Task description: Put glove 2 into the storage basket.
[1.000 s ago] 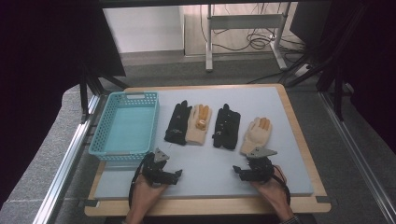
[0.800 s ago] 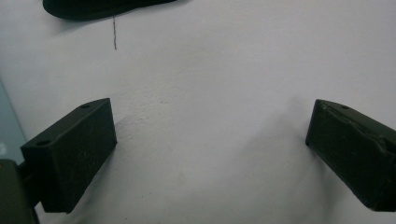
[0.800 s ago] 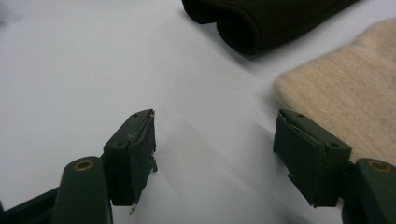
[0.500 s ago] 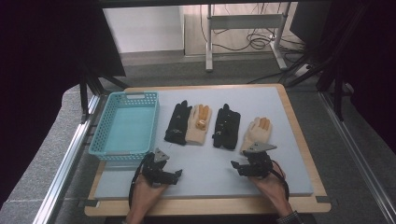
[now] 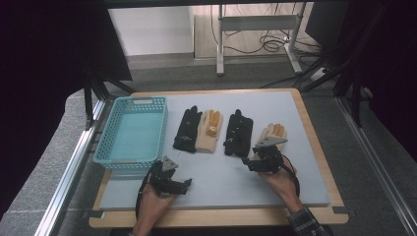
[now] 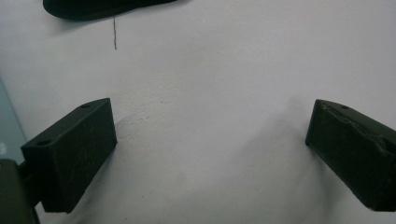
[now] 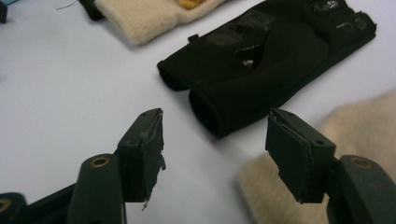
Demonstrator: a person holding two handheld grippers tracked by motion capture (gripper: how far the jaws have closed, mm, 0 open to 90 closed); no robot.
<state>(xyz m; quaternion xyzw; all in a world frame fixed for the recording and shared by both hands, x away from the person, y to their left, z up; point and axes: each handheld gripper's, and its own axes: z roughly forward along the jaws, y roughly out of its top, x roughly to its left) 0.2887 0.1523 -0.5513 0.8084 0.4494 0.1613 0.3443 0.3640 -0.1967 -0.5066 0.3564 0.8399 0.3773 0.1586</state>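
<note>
A pale grey tabletop with a wooden rim carries a turquoise basket and four gloves in a row. The right tool hovers at the wrist ends of the two gloves on the right, a black glove just ahead of its tips and a cream glove beside and under its right jaw. Its jaws have just been closing, yet they stand apart with only bare tabletop between them. The left tool sits low over the tabletop near the basket's front corner, jaws wide and empty, with another black glove and another cream glove well ahead of it.
</note>
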